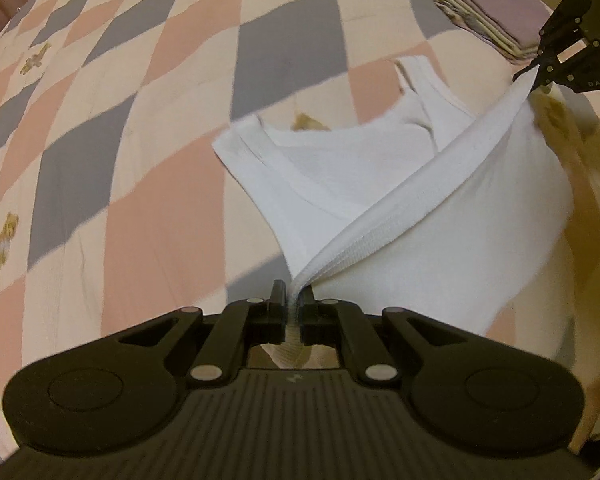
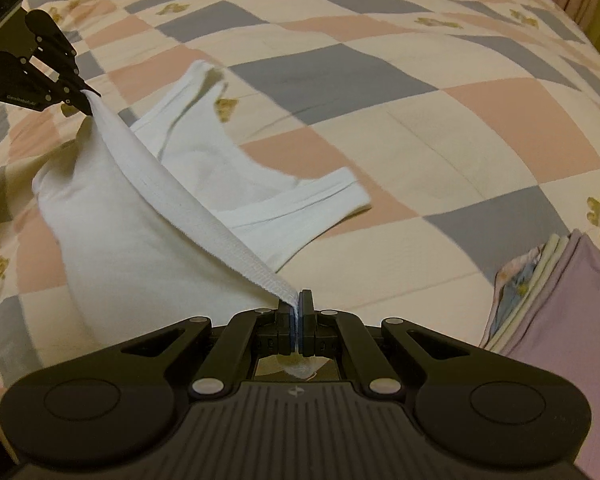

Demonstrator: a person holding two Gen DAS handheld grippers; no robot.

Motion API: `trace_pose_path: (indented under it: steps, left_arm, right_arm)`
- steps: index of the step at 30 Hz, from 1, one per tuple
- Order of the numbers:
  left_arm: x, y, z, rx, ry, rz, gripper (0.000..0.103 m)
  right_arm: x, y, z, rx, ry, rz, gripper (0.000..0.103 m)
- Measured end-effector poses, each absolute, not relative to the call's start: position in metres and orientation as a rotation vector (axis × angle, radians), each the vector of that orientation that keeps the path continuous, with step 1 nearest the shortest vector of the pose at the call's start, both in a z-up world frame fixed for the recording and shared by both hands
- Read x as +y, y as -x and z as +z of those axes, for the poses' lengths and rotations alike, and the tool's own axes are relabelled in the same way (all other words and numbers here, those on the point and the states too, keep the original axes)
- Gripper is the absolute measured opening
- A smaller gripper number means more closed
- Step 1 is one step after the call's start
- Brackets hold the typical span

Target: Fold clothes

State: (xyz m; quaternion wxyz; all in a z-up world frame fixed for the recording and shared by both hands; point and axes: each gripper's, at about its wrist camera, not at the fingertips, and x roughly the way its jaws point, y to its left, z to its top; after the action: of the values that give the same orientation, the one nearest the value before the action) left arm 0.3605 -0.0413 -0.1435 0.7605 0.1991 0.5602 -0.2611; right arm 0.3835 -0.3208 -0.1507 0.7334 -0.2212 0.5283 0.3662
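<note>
A white tank top [image 1: 380, 184] hangs between my two grippers above a checked bedspread [image 1: 120, 120]. Its ribbed hem is stretched taut from one gripper to the other. My left gripper [image 1: 295, 300] is shut on one hem corner. In the same view my right gripper [image 1: 534, 74] pinches the other corner at the upper right. In the right wrist view the right gripper [image 2: 297, 306] is shut on the hem of the tank top [image 2: 140, 208], and the left gripper [image 2: 87, 98] holds the far corner. The straps and neckline lie on the bed.
A stack of folded clothes [image 1: 488, 12], lilac on top, sits on the bed beyond the right gripper; in the right wrist view the stack [image 2: 552, 300] is at the lower right. The bedspread [image 2: 420, 120] has pink, grey and cream diamonds with small bears.
</note>
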Motion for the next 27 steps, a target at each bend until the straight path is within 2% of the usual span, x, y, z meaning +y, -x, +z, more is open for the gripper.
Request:
trace_pose_path:
  steps: [18,22,24,25,26,27]
  left_arm:
    - [-0.046,-0.44,-0.163,1.18,-0.416,-0.527,0.004]
    - [-0.042,-0.449,-0.166,1.173,-0.381,-0.492,0.018]
    - [-0.034,-0.454,-0.166,1.163,-0.331,-0.449,0.019]
    - [-0.029,-0.455,-0.164,1.155,-0.307,-0.417,0.019]
    - [-0.024,-0.456,-0.163,1.147,-0.282,-0.385,0.018]
    - [-0.019,-0.458,-0.162,1.139,-0.258,-0.354,0.018]
  right_arm:
    - [-0.322,-0.447,-0.175,1.172,0.366,0.707,0.0]
    - [-0.322,-0.454,-0.18,1.18,0.348,0.692,0.0]
    - [-0.322,-0.456,-0.181,1.168,0.343,0.675,0.001]
    - [-0.322,-0.457,-0.181,1.156,0.342,0.658,0.002]
    - [-0.324,-0.458,-0.181,1.144,0.337,0.633,0.023]
    - [-0.325,-0.458,-0.18,1.132,0.331,0.605,0.035]
